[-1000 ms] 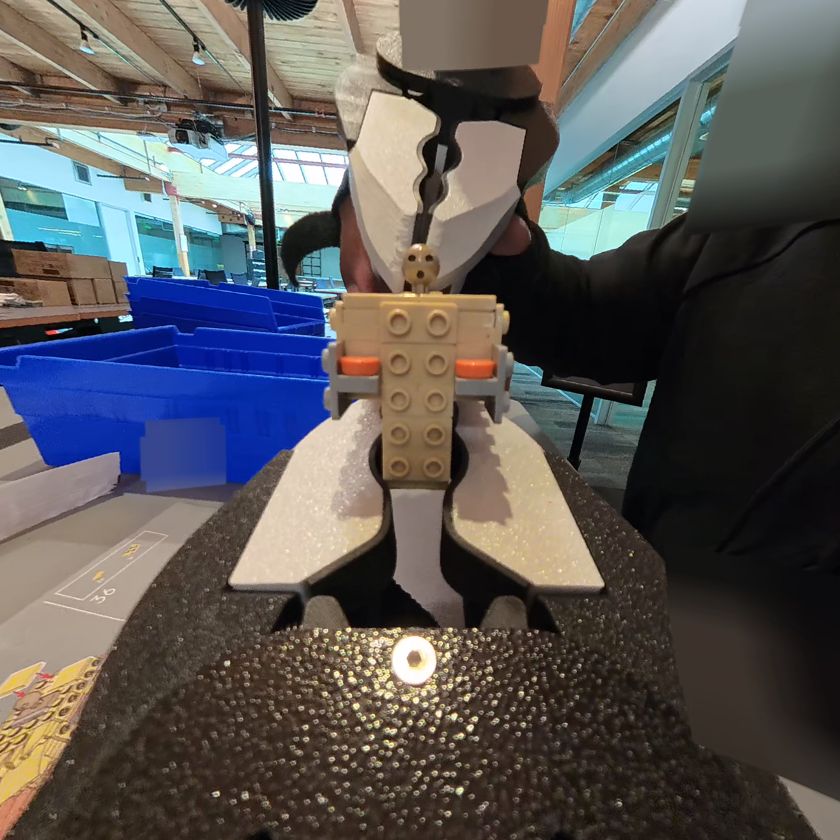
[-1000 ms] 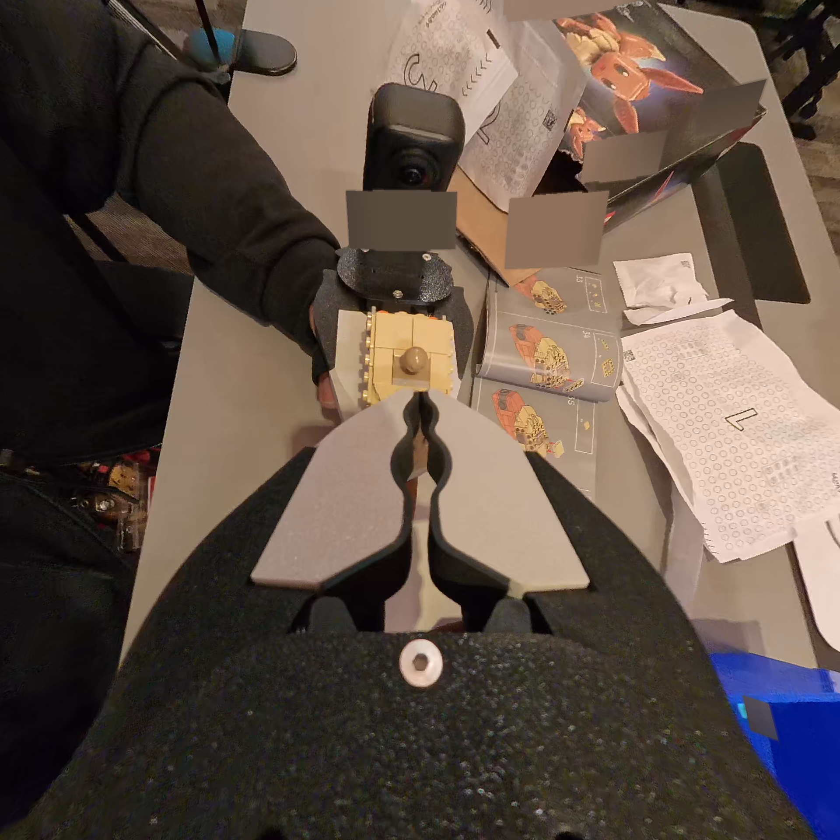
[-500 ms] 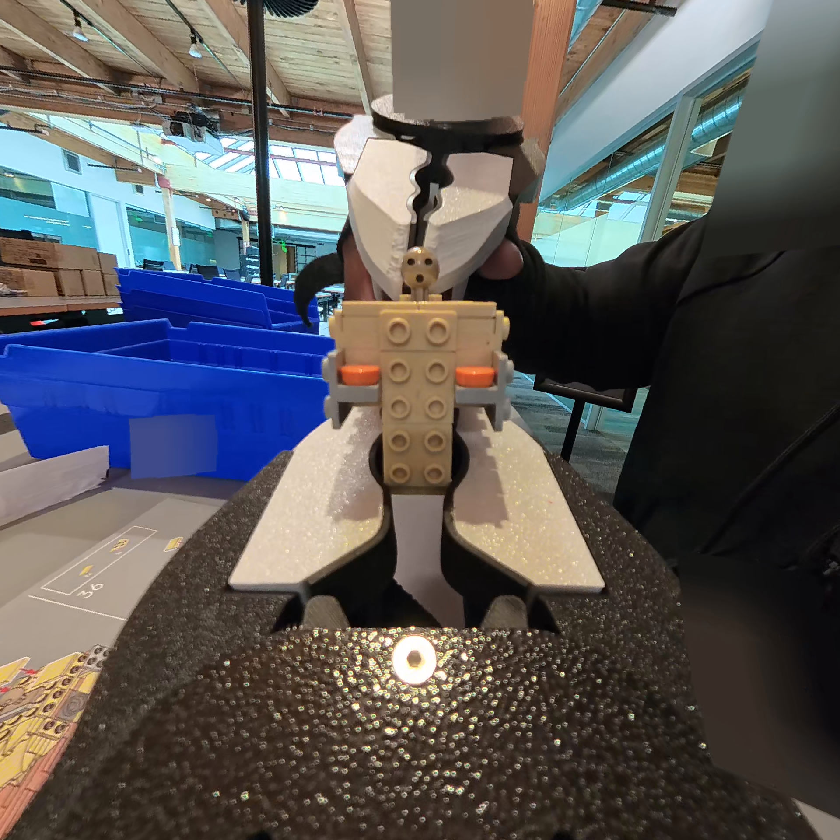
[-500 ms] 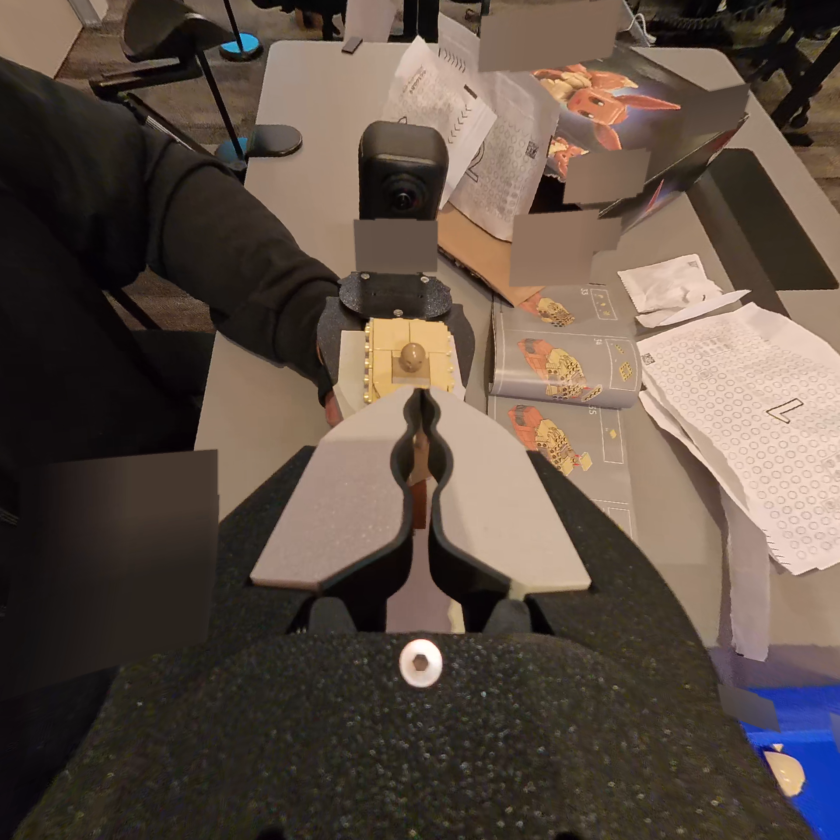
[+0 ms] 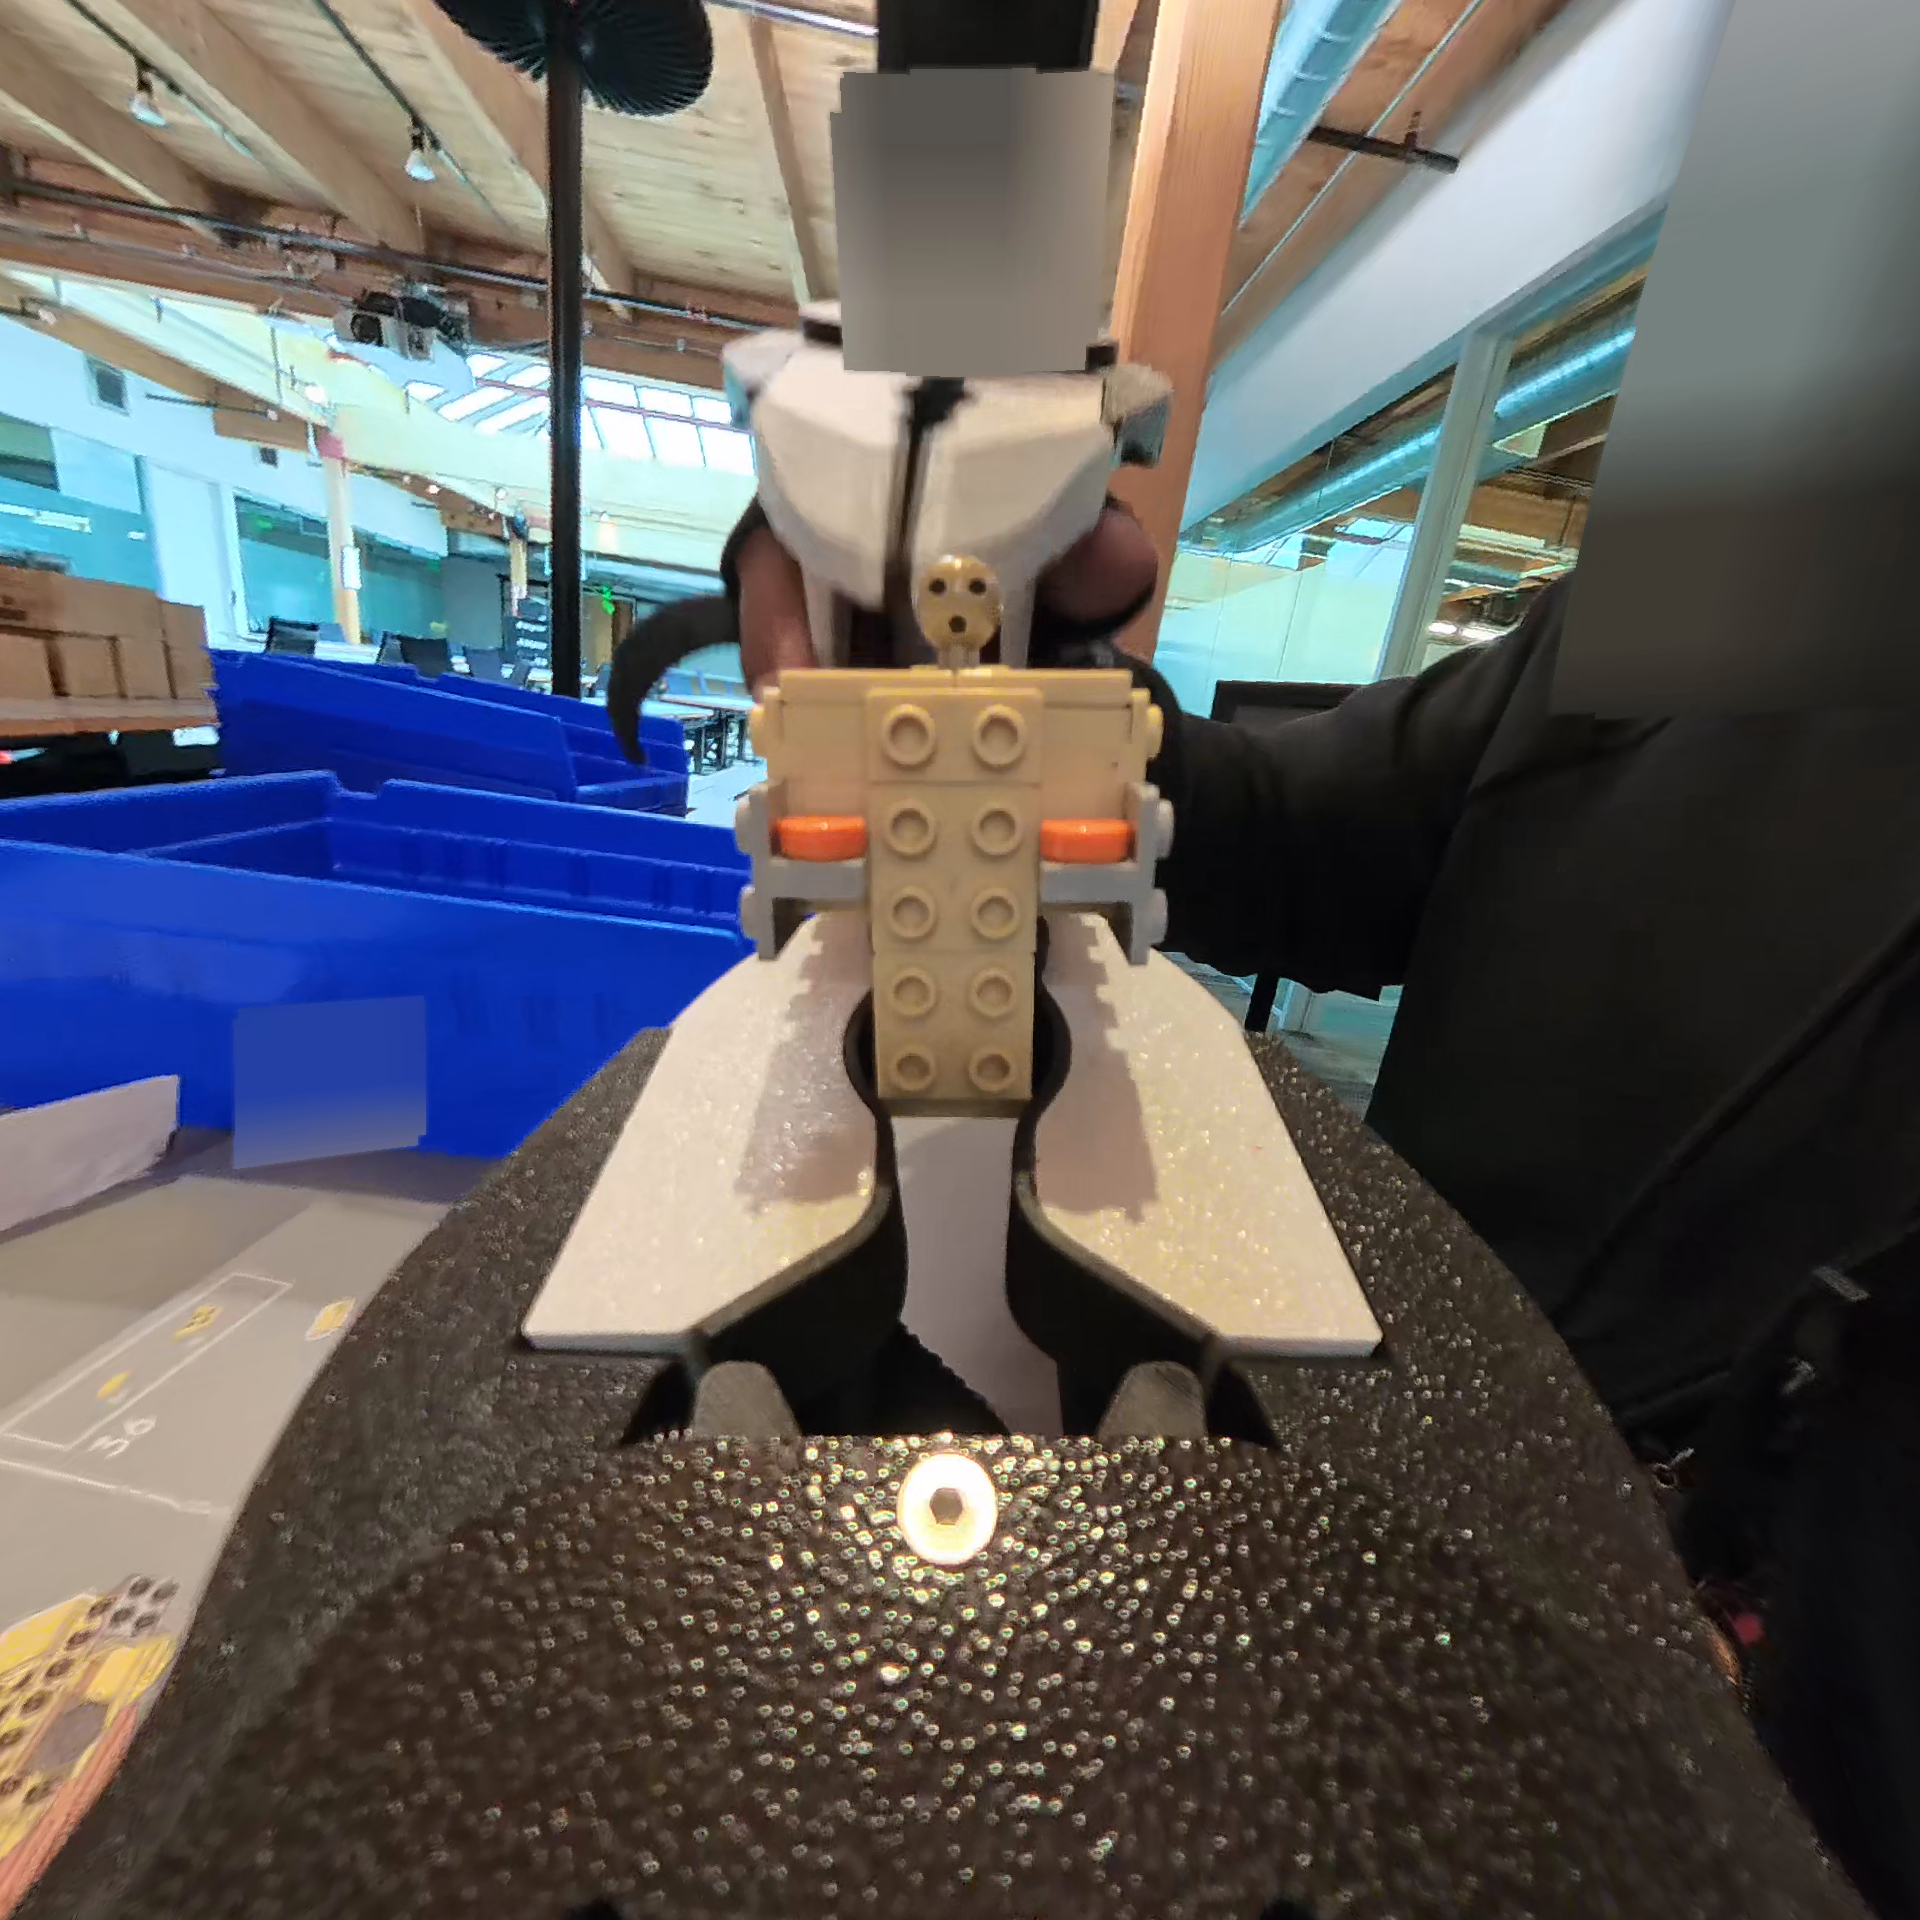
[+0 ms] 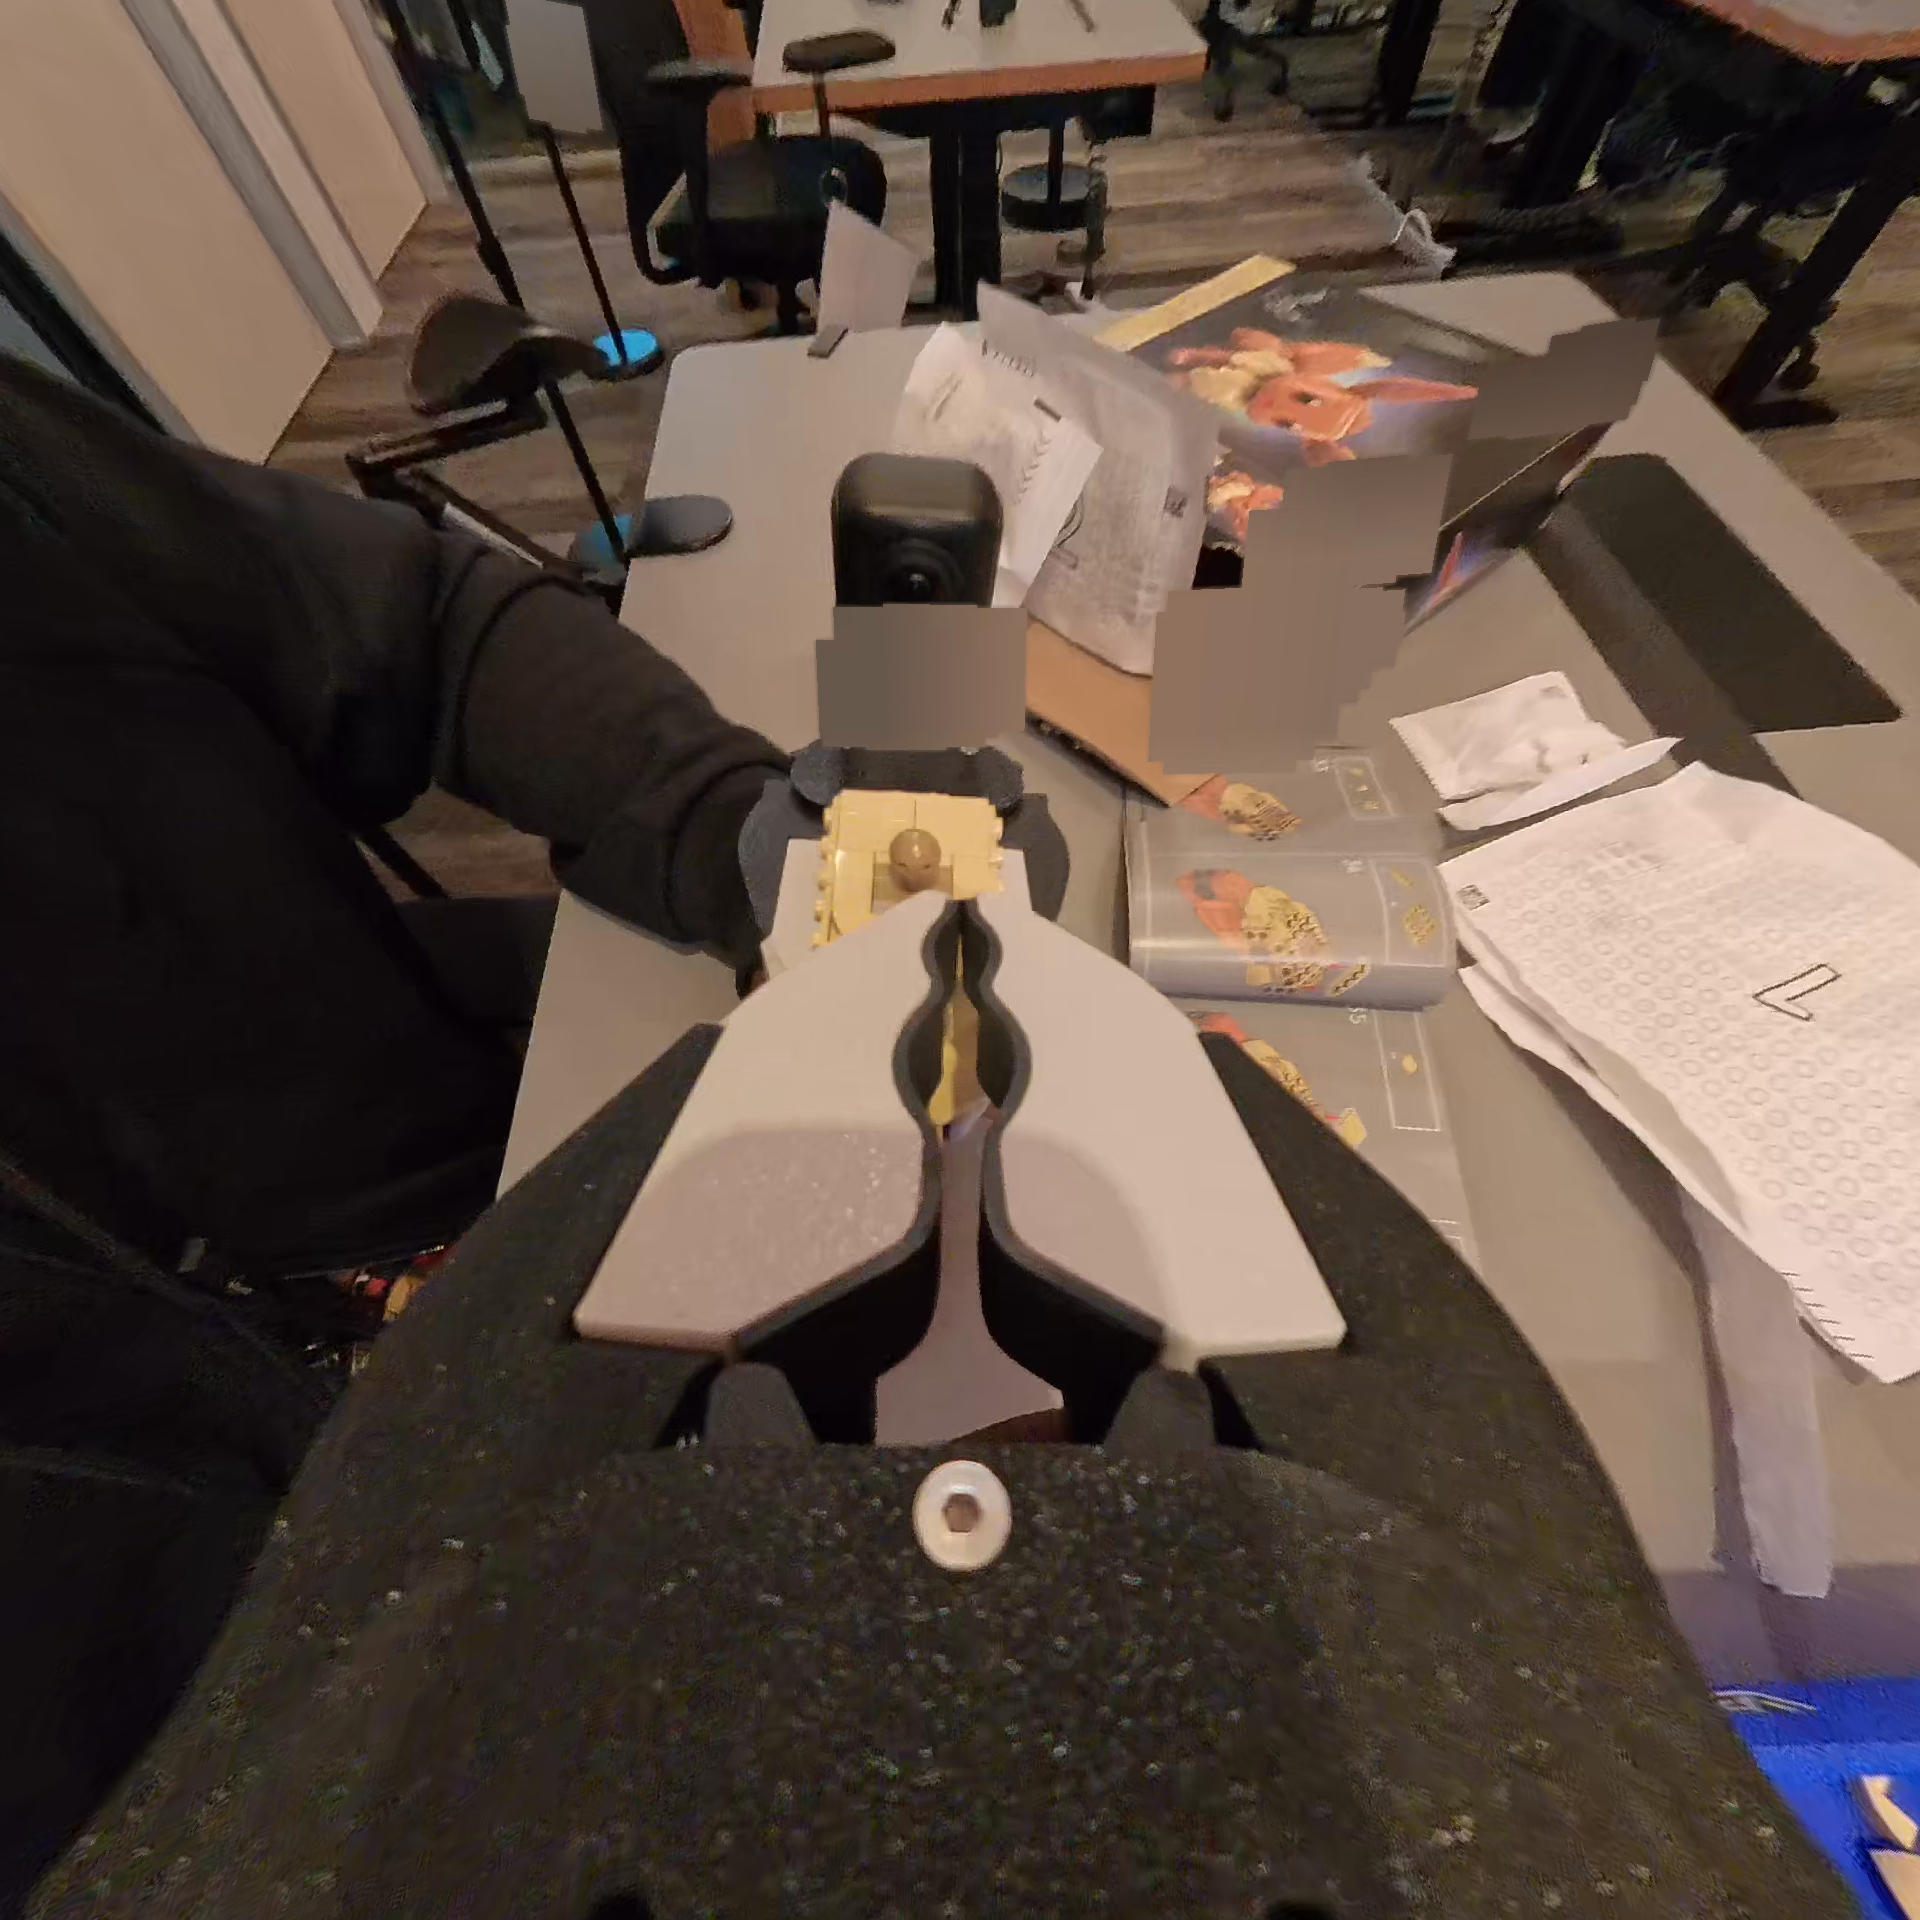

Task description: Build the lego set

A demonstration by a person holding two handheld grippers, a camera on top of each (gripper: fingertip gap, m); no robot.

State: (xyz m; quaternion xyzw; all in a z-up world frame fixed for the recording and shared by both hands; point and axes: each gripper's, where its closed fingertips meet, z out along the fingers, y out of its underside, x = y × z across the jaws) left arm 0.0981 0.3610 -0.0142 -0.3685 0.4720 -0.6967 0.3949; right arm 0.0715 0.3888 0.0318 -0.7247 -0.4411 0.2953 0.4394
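Observation:
My left gripper (image 5: pixel 954 1003) is shut on a tan lego assembly (image 5: pixel 954 831) with two orange studs and grey side brackets, held up in the air. A small tan ball piece (image 5: pixel 961 608) stands on the assembly's far end. My right gripper (image 6: pixel 951 912) is shut, and its tips sit just short of that ball piece (image 6: pixel 914 857) and the assembly (image 6: pixel 914 831). A yellow sliver shows in the gap between its fingers; I cannot tell what it is. The right gripper also shows in the left wrist view (image 5: pixel 925 540), facing me behind the ball.
Below on the grey table (image 6: pixel 727 436) lie an open instruction booklet (image 6: pixel 1288 914), white perforated paper bags (image 6: pixel 1704 997) and the set's box (image 6: pixel 1351 395). Blue bins (image 5: pixel 364 894) stand at the left. A person's black sleeve (image 6: pixel 468 707) reaches to the left gripper. The left gripper's tips are roughly 6 cm from the right gripper's.
The right wrist view has tilted up and shows more of the room beyond the table. The left gripper still holds the assembly. The right gripper stays shut near the ball piece.

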